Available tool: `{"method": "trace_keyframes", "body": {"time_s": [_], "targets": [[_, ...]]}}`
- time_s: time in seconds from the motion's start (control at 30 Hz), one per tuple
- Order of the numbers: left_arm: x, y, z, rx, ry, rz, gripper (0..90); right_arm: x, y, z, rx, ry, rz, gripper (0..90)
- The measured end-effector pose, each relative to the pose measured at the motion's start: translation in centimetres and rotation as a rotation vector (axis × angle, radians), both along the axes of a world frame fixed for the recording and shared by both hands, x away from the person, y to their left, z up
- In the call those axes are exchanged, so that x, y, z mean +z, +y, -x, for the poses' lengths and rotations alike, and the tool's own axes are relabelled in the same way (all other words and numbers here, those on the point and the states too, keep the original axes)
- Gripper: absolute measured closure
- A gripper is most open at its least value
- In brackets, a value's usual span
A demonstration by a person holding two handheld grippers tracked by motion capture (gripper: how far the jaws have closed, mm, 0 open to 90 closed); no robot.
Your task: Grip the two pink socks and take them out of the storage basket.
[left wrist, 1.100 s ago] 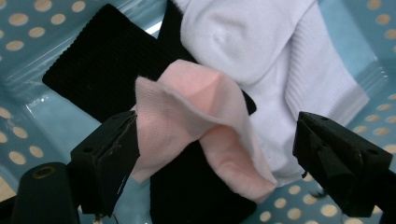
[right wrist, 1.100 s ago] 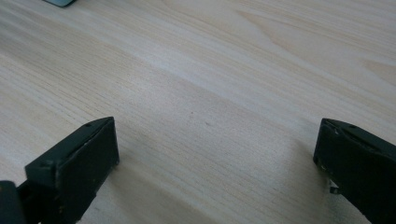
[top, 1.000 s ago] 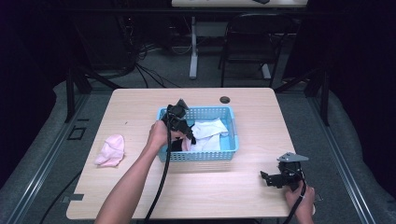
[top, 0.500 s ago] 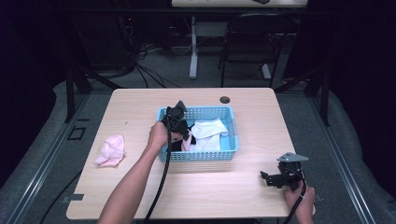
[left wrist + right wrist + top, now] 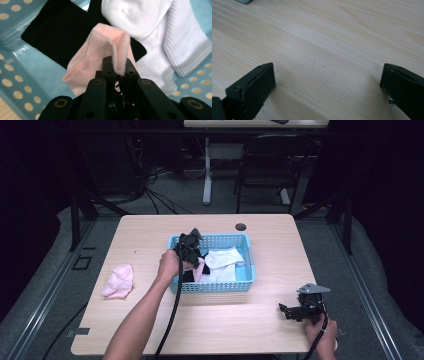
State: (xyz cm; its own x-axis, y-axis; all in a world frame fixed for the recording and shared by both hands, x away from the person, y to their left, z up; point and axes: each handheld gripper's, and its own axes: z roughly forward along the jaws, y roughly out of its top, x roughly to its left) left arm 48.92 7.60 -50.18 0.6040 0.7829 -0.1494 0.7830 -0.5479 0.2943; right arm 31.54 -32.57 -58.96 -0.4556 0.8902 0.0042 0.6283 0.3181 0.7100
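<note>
**Pink sock pinched in my left tongs, right tongs idle on the worktop**

My left tongs point(image 5: 117, 67) are inside the blue basket point(image 5: 245, 287), at its left end, and their jaws are clenched on a fold of a pink sock point(image 5: 100, 55). The sock's cloth bunches up between the two tips and drapes away over a black ribbed sock point(image 5: 55, 32) lying on the basket floor. Just beside the pink sock, toward the far side in the left gripper view, lie white socks point(image 5: 155, 30), one touching the black sock's edge. In the high view my left hand point(image 5: 169, 265) sits at the basket's near-left rim, with the tongs point(image 5: 189, 251) pointing down into it.

A second pink sock point(image 5: 119, 281) lies on the worktop point(image 5: 150, 232), well apart from the basket, to its left.

My right tongs point(image 5: 327, 85) are spread wide, grasping nothing, bare wood between the jaws. They rest low over the near-right corner of the worktop, well apart from the basket, held in my right hand point(image 5: 320, 332).
</note>
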Motion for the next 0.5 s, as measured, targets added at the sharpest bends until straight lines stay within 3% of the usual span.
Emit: {"method": "trace_keyframes", "body": {"time_s": [0.2,0.5], "targets": [[1.7,0.6,0.4,-0.004,-0.037,0.013,83.6,0.0,0.0,0.0,0.0,0.0,0.0,0.0],[5.4,1.6,1.0,-0.013,-0.09,0.049,83.6,0.0,0.0,0.0,0.0,0.0,0.0,0.0]]}}
